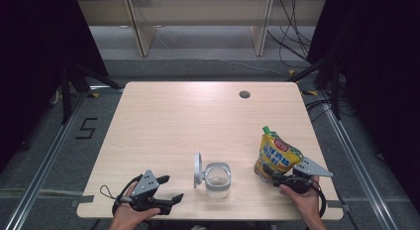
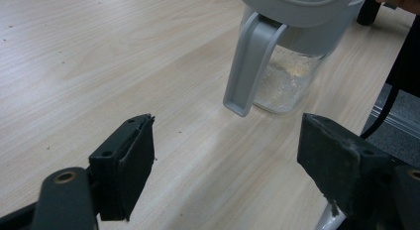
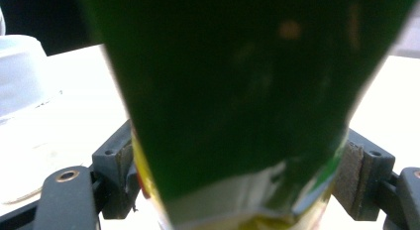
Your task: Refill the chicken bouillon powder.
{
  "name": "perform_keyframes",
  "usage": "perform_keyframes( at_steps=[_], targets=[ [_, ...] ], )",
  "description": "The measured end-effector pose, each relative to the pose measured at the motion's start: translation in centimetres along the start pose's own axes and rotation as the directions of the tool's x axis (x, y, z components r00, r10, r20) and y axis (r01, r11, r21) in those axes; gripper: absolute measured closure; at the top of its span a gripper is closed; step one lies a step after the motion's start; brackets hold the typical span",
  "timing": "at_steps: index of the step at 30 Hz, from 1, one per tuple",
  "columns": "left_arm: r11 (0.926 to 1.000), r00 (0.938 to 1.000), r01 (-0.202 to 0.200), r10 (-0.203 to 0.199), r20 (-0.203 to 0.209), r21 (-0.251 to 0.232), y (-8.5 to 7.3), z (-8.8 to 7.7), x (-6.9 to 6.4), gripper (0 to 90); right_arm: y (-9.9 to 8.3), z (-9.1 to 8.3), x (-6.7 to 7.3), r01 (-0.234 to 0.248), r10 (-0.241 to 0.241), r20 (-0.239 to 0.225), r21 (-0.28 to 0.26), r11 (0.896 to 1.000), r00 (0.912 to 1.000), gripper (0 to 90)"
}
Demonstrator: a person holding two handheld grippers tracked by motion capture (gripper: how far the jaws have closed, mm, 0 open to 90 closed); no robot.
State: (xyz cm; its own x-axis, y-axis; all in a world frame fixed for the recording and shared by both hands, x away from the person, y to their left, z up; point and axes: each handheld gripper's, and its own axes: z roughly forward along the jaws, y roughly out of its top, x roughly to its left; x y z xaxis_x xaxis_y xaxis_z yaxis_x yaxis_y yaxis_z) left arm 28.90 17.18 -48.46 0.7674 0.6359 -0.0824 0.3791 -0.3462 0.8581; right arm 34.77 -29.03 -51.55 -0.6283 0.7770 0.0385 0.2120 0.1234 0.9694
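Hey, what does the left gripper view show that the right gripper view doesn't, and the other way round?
Left gripper view: a clear plastic jar with a grey lid, pale crumbs at its bottom, standing ahead of the open left gripper, which has nothing between its jaws.
Right gripper view: a close, dark look at the green and yellow stand-up pouch between the right gripper jaws.
Both: the light wooden table underneath.

Overhead table view, two close jaw-level views

We see a yellow-and-green pouch [image 1: 276, 153] with red label, a clear grey-lidded jar [image 1: 217, 179], pale wood-grain table [image 1: 188, 121]
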Motion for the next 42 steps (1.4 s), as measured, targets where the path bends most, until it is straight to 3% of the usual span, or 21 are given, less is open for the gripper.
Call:
perform_keyframes(
  at_steps=[2, 3, 4, 9, 12, 14, 15, 17, 18, 19, 20, 22, 23, 25, 27, 29, 33, 35, 36, 41, 42],
  targets=[
    [1.0000, 1.0000, -0.004, 0.004, 0.006, 0.002, 0.0, 0.0, 0.0, 21.6, 0.1, -0.1, -0.1, -0.003, 0.003, -0.002, -0.015, 1.000, 1.0000, 20.9],
    [1.0000, 1.0000, -0.005, 0.005, 0.006, 0.002, 0.0, 0.1, 0.0, 21.7, 0.0, -0.1, 0.1, -0.047, 0.047, -0.008, -0.006, 0.999, 0.9989, 20.9],
    [0.9999, 0.9999, -0.012, 0.012, 0.004, 0.005, 0.0, 0.0, 0.1, 21.7, 0.0, 0.0, -0.2, -0.014, 0.014, 0.006, 0.004, 1.000, 0.9999, 21.2],
    [1.0000, 1.0000, -0.004, 0.004, -0.001, 0.003, 0.0, 0.0, 0.0, 21.7, 0.0, 0.1, -0.2, -0.036, 0.036, 0.024, -0.015, 0.999, 0.9991, 25.0],
    [1.0000, 1.0000, -0.003, 0.003, 0.007, 0.002, 0.0, 0.1, 0.0, 21.7, -0.1, 0.3, -0.4, -0.003, 0.004, 0.022, -0.046, 0.999, 0.9998, 26.9],
    [0.9999, 0.9999, -0.009, 0.009, 0.007, 0.006, 0.0, 0.1, 0.0, 21.6, 0.0, 0.3, -0.3, -0.021, 0.022, 0.017, -0.039, 0.999, 0.9996, 29.1],
    [0.9998, 0.9998, 0.017, -0.017, 0.006, 0.008, -0.1, 0.1, -0.1, 21.7, 0.0, 0.4, -0.1, -0.041, 0.041, -0.002, -0.071, 0.997, 0.9992, 32.3],
    [0.9996, 0.9996, 0.027, -0.027, 0.008, -0.002, -0.1, 0.2, -0.2, 21.7, 0.0, 0.6, -0.3, -0.027, 0.026, -0.017, -0.069, 0.997, 0.9995, 32.9],
    [0.9996, 0.9996, 0.028, -0.027, 0.008, -0.002, -0.1, 0.3, -0.2, 21.7, 0.1, 0.5, -0.5, -0.001, 0.001, 0.007, -0.065, 0.998, 1.0000, 33.0],
    [0.9998, 0.9999, 0.014, -0.014, 0.006, 0.013, -0.1, 0.2, -0.1, 21.7, 0.1, 0.7, -0.4, -0.020, 0.018, -0.027, -0.072, 0.997, 0.9995, 33.3],
    [1.0000, 1.0000, -0.001, 0.001, 0.008, 0.010, -0.1, 0.2, 0.0, 21.7, 0.0, 0.8, -0.5, -0.005, 0.003, -0.019, -0.088, 0.996, 0.9998, 33.6],
    [0.9999, 1.0000, -0.002, 0.002, 0.006, 0.010, -0.1, 0.1, 0.0, 21.7, 0.1, 0.8, -0.5, -0.004, 0.003, -0.016, -0.081, 0.997, 0.9999, 34.2],
    [0.9999, 0.9998, 0.016, -0.016, 0.011, 0.001, -0.1, 0.3, -0.1, 21.7, 0.2, 0.5, -0.2, -0.039, 0.039, -0.001, -0.050, 0.998, 0.9992, 36.5],
    [0.9998, 0.9998, 0.019, -0.019, 0.004, 0.009, -0.1, 0.3, -0.1, 21.7, 0.3, 0.6, -0.3, 0.001, 0.000, 0.023, -0.051, 0.999, 0.9997, 38.6],
    [0.9998, 0.9998, 0.018, -0.018, 0.004, 0.011, -0.1, 0.2, -0.1, 21.7, 0.3, 0.7, 0.0, -0.036, 0.037, 0.009, -0.059, 0.998, 0.9993, 39.4],
    [0.9999, 0.9999, -0.010, 0.010, 0.012, 0.011, -0.1, 0.2, 0.0, 21.7, 0.5, 0.6, 0.1, -0.014, 0.015, 0.011, -0.043, 0.999, 0.9998, 41.3],
    [0.9997, 0.9997, 0.021, -0.022, 0.009, 0.014, -0.2, 0.2, -0.1, 21.8, 0.9, 0.4, 0.6, -0.014, 0.014, 0.027, -0.023, 1.000, 0.9995, 43.2],
    [0.9998, 0.9998, 0.019, -0.019, 0.003, 0.008, -0.2, 0.2, -0.1, 21.8, 1.1, 0.4, 0.7, -0.026, 0.027, 0.035, -0.023, 0.999, 0.9990, 44.6],
    [0.9997, 0.9998, -0.018, 0.018, 0.006, 0.016, -0.1, 0.1, 0.1, 21.9, 1.3, 0.4, 0.9, -0.016, 0.016, 0.035, -0.013, 1.000, 0.9993, 45.1],
    [0.9997, 0.9998, -0.020, 0.020, 0.006, 0.011, -0.1, 0.1, 0.2, 21.9, 1.6, 0.2, 1.0, -0.012, 0.013, 0.042, -0.017, 1.000, 0.9990, 46.7],
    [0.9999, 0.9999, -0.012, 0.012, 0.006, 0.005, -0.1, 0.1, 0.2, 21.9, 1.8, 0.0, 1.2, -0.040, 0.040, 0.024, -0.003, 0.999, 0.9989, 46.8]
  ],
)
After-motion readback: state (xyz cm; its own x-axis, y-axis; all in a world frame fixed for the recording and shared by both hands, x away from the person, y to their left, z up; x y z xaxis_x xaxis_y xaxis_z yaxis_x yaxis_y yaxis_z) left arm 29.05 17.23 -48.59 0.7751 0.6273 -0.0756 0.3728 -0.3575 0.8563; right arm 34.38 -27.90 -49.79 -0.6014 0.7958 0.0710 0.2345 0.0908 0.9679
